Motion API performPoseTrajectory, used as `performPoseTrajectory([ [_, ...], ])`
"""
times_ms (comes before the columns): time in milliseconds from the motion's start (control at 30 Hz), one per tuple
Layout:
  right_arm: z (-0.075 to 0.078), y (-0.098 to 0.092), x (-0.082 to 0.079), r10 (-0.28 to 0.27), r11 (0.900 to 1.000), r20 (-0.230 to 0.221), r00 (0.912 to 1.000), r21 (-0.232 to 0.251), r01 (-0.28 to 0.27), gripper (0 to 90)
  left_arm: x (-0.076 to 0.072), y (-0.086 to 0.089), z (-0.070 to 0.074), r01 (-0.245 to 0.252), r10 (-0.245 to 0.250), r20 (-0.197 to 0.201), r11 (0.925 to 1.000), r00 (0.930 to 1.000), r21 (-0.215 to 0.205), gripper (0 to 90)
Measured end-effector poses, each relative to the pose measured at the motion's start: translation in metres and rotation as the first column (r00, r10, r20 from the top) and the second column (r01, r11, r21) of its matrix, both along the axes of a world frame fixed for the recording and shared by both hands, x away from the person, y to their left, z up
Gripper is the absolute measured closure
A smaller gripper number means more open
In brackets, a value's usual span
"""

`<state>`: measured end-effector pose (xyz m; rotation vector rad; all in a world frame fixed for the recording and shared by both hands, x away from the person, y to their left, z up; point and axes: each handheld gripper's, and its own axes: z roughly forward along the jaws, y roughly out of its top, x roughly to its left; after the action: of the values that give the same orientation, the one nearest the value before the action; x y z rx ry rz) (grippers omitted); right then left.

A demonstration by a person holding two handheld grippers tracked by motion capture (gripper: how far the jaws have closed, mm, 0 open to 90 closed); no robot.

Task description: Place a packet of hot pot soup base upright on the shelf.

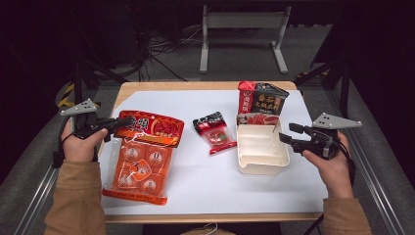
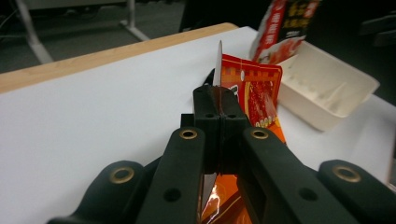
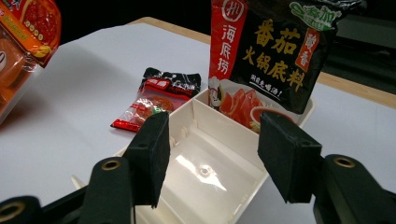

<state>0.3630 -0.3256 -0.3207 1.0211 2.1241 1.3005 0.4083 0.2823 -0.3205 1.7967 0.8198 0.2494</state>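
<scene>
At nine o'clock your left gripper (image 1: 122,121) clamps the orange packet (image 1: 142,161)'s top edge; one dark packet (image 1: 262,99) stands in the tray (image 1: 262,164); your right gripper (image 1: 288,133) waits agape, empty.

On counter (image 1: 195,181): big soup-base pack (image 1: 142,156) at left, small sachet (image 1: 215,132) in middle, tray (image 1: 262,147) at right w/ upright packet (image 1: 260,98) in its far end.
</scene>
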Motion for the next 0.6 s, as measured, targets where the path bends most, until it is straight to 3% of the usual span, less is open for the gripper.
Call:
performPoseTrajectory([
  [400,0.005,0.005,-0.005,0.014,1.0,0.014,0.9998,0.008,-0.014,44.6,-0.022,-0.01,0.024,0.076,-0.075,0.06,0.9968,0.9954,-0.024,89.7],
  [600,0.011,0.008,-0.008,0.041,0.998,0.028,0.9988,0.035,-0.042,45.2,-0.034,-0.015,0.036,0.127,-0.123,0.11,0.9914,0.9863,-0.033,89.8],
])
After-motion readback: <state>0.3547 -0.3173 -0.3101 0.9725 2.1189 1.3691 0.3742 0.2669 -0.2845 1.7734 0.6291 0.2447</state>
